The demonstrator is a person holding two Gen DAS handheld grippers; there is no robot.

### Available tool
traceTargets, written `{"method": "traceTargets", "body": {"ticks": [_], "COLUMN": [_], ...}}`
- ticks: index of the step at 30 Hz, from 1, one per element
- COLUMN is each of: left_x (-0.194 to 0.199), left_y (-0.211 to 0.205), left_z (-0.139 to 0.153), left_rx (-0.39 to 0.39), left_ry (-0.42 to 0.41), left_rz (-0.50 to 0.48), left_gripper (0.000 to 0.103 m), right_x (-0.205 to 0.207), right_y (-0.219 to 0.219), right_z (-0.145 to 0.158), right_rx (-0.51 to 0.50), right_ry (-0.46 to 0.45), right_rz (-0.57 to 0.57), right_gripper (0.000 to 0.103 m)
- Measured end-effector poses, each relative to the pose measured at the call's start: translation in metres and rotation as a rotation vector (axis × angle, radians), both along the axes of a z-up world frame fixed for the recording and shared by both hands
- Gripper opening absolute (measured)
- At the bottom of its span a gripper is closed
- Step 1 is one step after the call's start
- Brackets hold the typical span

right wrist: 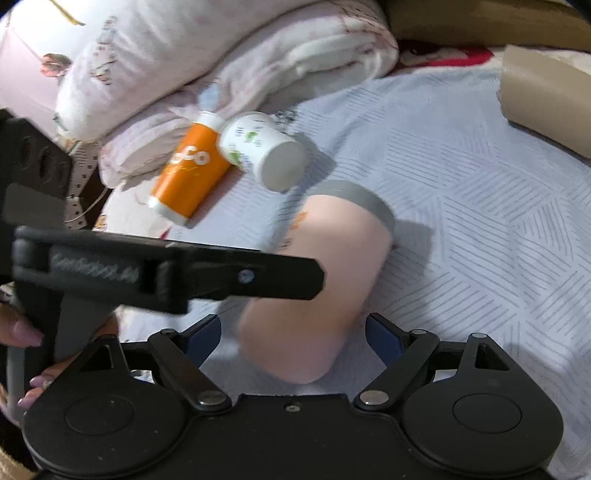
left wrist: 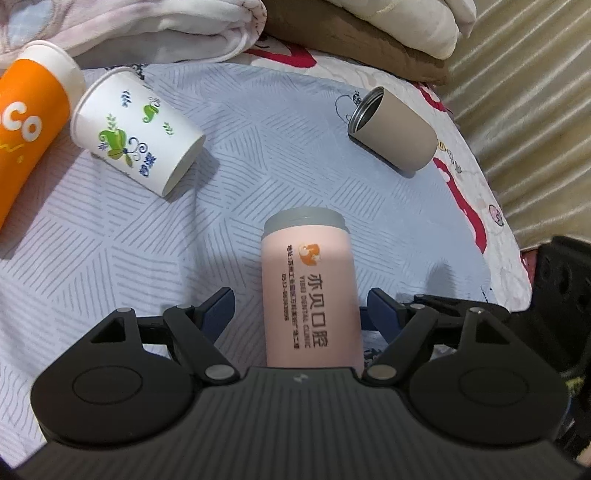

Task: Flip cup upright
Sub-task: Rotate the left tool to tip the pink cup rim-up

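On the pale blue striped bed cover [left wrist: 258,155], three other cups lie on their sides: a white paper cup with green leaf prints [left wrist: 136,136], an orange cup with white letters [left wrist: 26,136] touching it on the far left, and a tan metal cup with a silver rim [left wrist: 395,129] well apart on the right. Folded white and pink blankets [left wrist: 166,33] are piled along the back, and the cover's edge curves down on the right near a ribbed beige wall [left wrist: 535,110]. There is open room on the cover between the cups. The pink cup with a grey band and dark writing [left wrist: 310,291] lies on its side in the middle. The left gripper [left wrist: 301,306] has its blue fingers spread wide, one on each side of the pink cup, not touching it. The right gripper [right wrist: 293,332] is wide too, with the blurry pink cup [right wrist: 325,280] between its fingers.
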State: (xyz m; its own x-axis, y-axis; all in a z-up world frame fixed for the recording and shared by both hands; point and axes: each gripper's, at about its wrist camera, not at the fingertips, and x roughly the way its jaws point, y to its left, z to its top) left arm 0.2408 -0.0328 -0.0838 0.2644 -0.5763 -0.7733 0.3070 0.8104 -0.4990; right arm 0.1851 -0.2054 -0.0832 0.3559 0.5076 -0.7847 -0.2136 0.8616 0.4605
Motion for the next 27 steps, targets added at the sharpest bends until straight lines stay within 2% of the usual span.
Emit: {"method": "traceTargets", "body": {"ticks": [4,6,8,10,14,21,27], "left_x": [0.007,0.01,0.011,0.009,0.001,-0.023,-0.035], "left_y": [-0.004,-0.006,-0.009,-0.01,-0.011,-0.007,-0.006], "left_z": [-0.007,-0.011,-0.014,-0.014,-0.011,0.008,0.021], "left_rx": [-0.001,-0.021,-0.035,-0.029,-0.023,0.009,0.035], "left_ry": [0.022,0.047,0.066,0.06,0.033,-0.107,-0.22], "left_rz": [-0.011,-0.016,-0.032,-0.043,-0.058,-0.115,-0.114], "left_gripper": [0.075,0.07,0.062,0.062,0.062,0.061,0.06], "right_x": [0.01,0.015,0.016,0.016,0.01,-0.016,-0.038], "right_y": [-0.005,-0.006,-0.004,0.0,0.001,0.021,0.049], "right_z": [-0.006,-0.007,-0.006,-0.005,-0.002,0.012,0.019], "right_rx": [0.05,0.078,0.069,0.031,0.015,-0.122,-0.334], "right_ry": [0.028,0.041,0.041,0.036,0.021,-0.144,-0.348], "right_rz": [-0.016,-0.017,-0.016,0.001,0.025,0.12,0.2], "right_gripper": [0.089,0.089,0.087,0.078,0.078,0.078,0.077]}}
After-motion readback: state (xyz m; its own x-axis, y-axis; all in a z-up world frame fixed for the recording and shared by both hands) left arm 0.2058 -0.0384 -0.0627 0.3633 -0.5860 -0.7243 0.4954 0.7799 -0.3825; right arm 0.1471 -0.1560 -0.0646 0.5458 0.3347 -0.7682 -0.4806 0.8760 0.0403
